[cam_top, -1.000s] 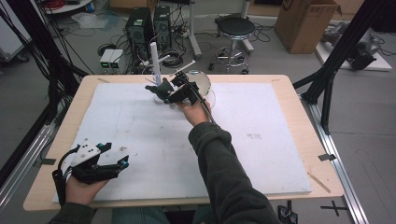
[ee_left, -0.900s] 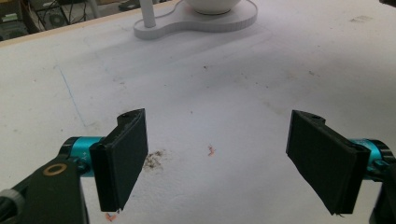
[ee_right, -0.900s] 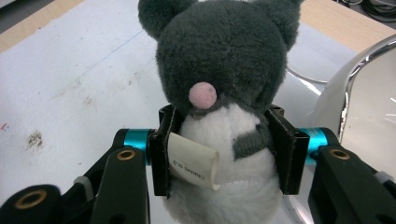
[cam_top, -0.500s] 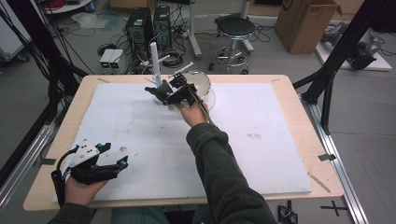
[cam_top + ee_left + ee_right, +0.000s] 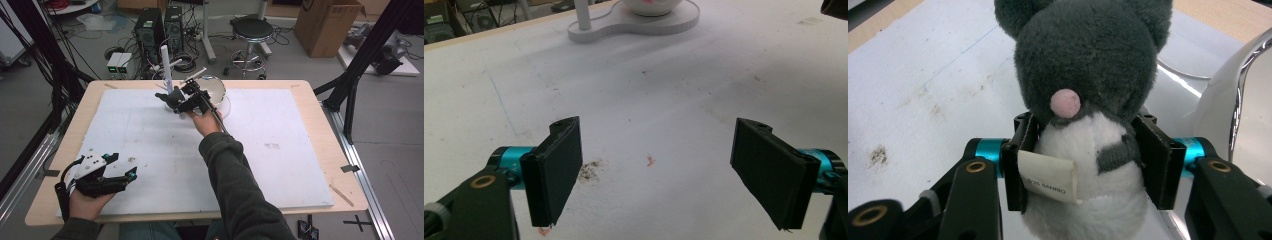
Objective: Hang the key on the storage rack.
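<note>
"Where was the plush mouse [image 5: 1083,100] at that point?"

"Middle of the right gripper view, upright between the jaws of my right gripper [image 5: 1088,165]. In the high view that gripper [image 5: 186,98] sat in the upper centre of the frame, beside the white stand [image 5: 220,106] with its post [image 5: 165,70] and the round mirror [image 5: 212,89]."

"Were the jaws clamped on it?"

"They had just been easing apart. The pads flanked the toy's white belly, one against the sewn-in label [image 5: 1048,181], the other at its grey arm. The plush bulged between them, so I judged they were pinching it lightly rather than letting it go."

"Why hold it low on the body?"

"My guess: the belly is the narrowest soft part, so the head stayed free and the toy stayed upright, facing the camera. That suits setting it down by the stand."

"And your left gripper [image 5: 659,170]?"

"Parked at the lower left of the high view [image 5: 102,175], well apart from the toy. Its jaws stood spread wide with nothing between them, over the stained white table cover [image 5: 704,90], I think simply to stay out of the way."
</note>
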`<state>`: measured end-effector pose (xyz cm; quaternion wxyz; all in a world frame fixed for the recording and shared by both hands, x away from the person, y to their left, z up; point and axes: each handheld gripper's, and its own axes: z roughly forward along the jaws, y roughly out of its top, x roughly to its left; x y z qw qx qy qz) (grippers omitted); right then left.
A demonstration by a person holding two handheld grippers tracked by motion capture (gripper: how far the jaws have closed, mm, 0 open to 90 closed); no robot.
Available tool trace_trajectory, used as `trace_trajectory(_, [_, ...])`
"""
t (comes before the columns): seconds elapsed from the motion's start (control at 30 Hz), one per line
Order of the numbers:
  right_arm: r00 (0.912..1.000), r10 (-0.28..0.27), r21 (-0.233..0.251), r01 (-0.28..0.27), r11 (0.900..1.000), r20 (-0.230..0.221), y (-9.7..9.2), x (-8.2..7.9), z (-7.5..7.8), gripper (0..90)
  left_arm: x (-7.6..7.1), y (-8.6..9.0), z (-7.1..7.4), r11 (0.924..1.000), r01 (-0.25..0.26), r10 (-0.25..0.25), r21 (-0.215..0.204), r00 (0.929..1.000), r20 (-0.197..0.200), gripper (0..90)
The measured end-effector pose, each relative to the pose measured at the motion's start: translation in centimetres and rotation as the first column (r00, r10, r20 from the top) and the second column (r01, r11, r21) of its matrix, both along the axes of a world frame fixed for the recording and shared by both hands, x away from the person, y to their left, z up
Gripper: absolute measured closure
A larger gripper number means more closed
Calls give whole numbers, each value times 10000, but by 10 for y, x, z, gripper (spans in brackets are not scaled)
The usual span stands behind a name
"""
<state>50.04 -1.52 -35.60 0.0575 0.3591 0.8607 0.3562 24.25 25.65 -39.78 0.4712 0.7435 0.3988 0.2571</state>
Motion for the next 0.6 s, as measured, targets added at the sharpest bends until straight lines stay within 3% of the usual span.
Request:
trace_trajectory(0.23, [9999, -42, -10, 41, 10000, -145, -1, 1, -2, 399, 0, 0, 0, 10000, -8, 8, -10, 10000, 8, 212])
trace_trajectory(0.6, [9998, 125, 447, -118, 9989, -147, -7, -3, 8, 348, 0, 0, 0, 10000, -4, 4, 32, 10000, 1, 212])
